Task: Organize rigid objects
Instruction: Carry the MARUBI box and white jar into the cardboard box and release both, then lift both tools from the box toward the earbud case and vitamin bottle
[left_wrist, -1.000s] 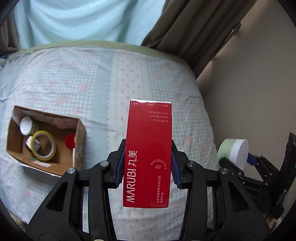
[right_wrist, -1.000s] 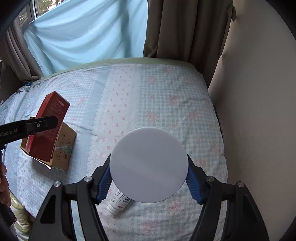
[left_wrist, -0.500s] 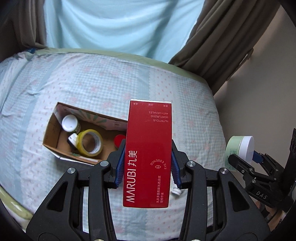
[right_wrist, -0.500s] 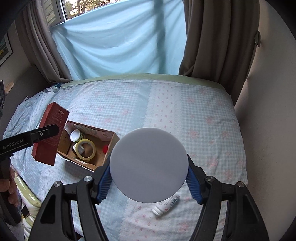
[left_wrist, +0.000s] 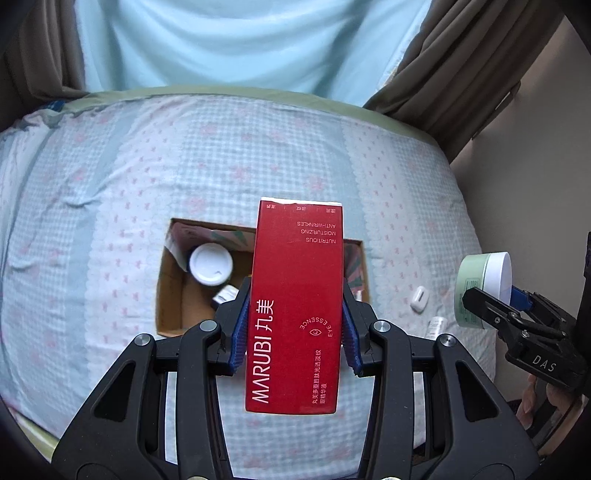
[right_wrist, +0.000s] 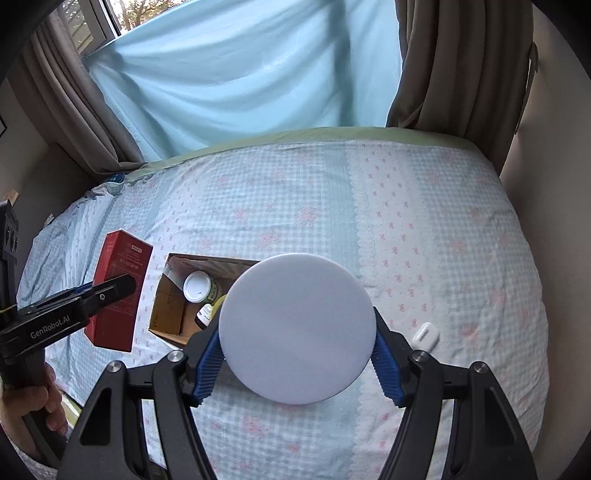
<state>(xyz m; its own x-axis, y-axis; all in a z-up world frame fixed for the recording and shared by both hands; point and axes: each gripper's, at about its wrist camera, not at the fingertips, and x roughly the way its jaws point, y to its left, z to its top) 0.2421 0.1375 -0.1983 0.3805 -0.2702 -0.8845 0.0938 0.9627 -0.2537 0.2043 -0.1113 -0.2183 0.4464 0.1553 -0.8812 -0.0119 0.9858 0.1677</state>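
Left wrist cam first: my left gripper (left_wrist: 295, 321) is pinching the red MARUBI box (left_wrist: 297, 306) by its long sides, blue pads tight on both edges, box held up in the air right over the cardboard box (left_wrist: 168, 291) on the bed (left_wrist: 110, 177). Inside the cardboard box, just left of the red one, I can see a white-capped jar (left_wrist: 211, 264) and a smaller bottle (left_wrist: 223, 295) peeking out below it. Off to the right of the cardboard box, a little white case (left_wrist: 419, 298) lies on the sheet, and further right my right gripper (left_wrist: 493, 295) shows up clamped on the green jar with the white lid (left_wrist: 482, 288).

Right wrist cam: right gripper (right_wrist: 295, 354) is squeezed onto the jar, white lid (right_wrist: 295, 328) facing the lens, covering the right half of the cardboard box (right_wrist: 173, 299). Left of that box, the left gripper (right_wrist: 110, 291) holds the red box (right_wrist: 118, 295) tilted above the sheet. White case (right_wrist: 425, 335) sits to the right of the cardboard box.
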